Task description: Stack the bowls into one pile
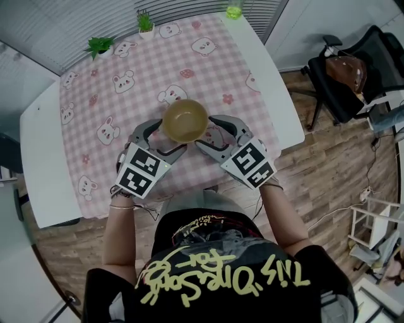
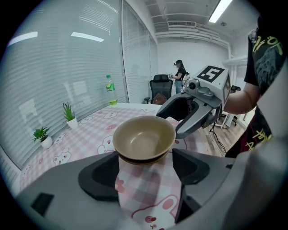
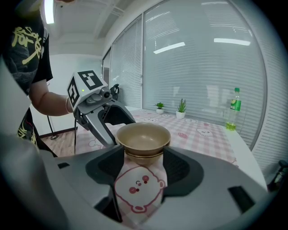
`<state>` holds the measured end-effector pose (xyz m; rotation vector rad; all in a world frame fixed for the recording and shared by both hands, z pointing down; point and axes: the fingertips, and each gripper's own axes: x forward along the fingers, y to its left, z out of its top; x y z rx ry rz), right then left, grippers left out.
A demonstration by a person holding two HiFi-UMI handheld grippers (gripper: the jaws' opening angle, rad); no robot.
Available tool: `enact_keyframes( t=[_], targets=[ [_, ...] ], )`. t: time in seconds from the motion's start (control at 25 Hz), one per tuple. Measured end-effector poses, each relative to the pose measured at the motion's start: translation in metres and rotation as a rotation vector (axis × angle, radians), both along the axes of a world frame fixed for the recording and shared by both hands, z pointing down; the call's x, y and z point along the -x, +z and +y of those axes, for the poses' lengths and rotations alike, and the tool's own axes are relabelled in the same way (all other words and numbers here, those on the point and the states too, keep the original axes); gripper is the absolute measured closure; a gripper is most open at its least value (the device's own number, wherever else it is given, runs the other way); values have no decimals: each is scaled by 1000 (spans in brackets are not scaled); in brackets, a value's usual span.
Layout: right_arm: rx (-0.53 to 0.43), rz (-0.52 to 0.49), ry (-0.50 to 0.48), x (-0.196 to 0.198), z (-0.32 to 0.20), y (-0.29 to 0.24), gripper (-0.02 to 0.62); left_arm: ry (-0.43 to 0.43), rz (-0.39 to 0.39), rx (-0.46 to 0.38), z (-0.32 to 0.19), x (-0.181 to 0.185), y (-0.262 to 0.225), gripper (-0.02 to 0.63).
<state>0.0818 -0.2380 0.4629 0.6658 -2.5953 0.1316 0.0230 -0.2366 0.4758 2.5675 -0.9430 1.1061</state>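
Note:
A pile of two tan bowls (image 1: 185, 120) stands nested on the pink checked tablecloth (image 1: 126, 101), near the table's front edge. My left gripper (image 1: 169, 135) is at the pile's left with its jaws spread wide. In the left gripper view the bowls (image 2: 144, 140) sit just beyond the left gripper's (image 2: 145, 158) tips, untouched. My right gripper (image 1: 205, 131) faces the pile from the right, also open. The right gripper view shows the bowls (image 3: 143, 137) at the right gripper's (image 3: 144, 157) tips, with a gap on both sides. Each gripper view shows the other gripper behind the pile.
Two small potted plants (image 1: 99, 45) (image 1: 146, 22) and a green bottle (image 1: 234, 7) stand along the table's far edge. A black office chair (image 1: 344, 69) is off to the right on the wooden floor. A person (image 2: 180, 74) stands far back in the room.

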Motion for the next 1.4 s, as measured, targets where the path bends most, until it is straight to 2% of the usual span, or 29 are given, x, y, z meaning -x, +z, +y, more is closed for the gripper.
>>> enact_keyframes(
  t=[0.48,0.84,1.16,1.4],
  targets=[
    [9,-13,5,0,6,1,322,-48,60,-11,9,2,3,233],
    [-8,-32,23,-5,11,-8,321,-78,111,-61,12,8,-14,233],
    [-60,-78,49,-11,11,-40,321,-94,158,-148,12,5,-54,235],
    [-141,-184,117,-24,4,-82,321,-124,256,-250,10,-2,-102,241]
  ],
)
